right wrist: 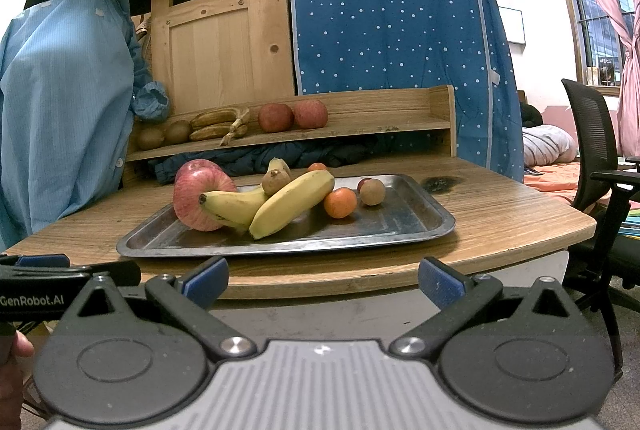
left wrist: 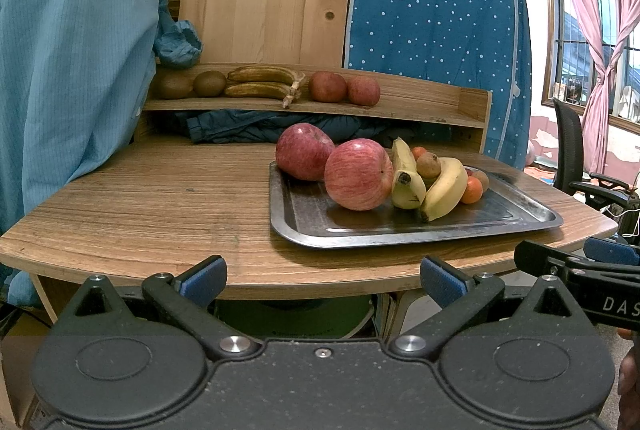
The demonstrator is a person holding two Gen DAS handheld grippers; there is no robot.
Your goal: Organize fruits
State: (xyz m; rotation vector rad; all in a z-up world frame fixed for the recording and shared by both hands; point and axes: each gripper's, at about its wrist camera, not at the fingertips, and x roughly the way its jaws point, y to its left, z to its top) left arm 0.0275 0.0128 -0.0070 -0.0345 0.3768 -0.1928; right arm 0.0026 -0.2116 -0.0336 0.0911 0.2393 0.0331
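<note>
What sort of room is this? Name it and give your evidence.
Probably a lived-in bedroom or dorm room: a polka-dot fabric wardrobe, an office chair and bedding on the floor surround the wooden desk holding the fruit tray.

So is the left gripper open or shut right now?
Open. The left gripper has its blue-padded fingers spread wide, holding nothing, short of the table edge.

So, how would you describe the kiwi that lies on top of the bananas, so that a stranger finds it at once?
Start at the metal tray on the wooden table. In its middle, two yellow bananas lean against a big red apple. The kiwi is the small brown fruit perched on top of those bananas; the other brown fruit on the tray rests on the tray floor beside an orange.
</note>
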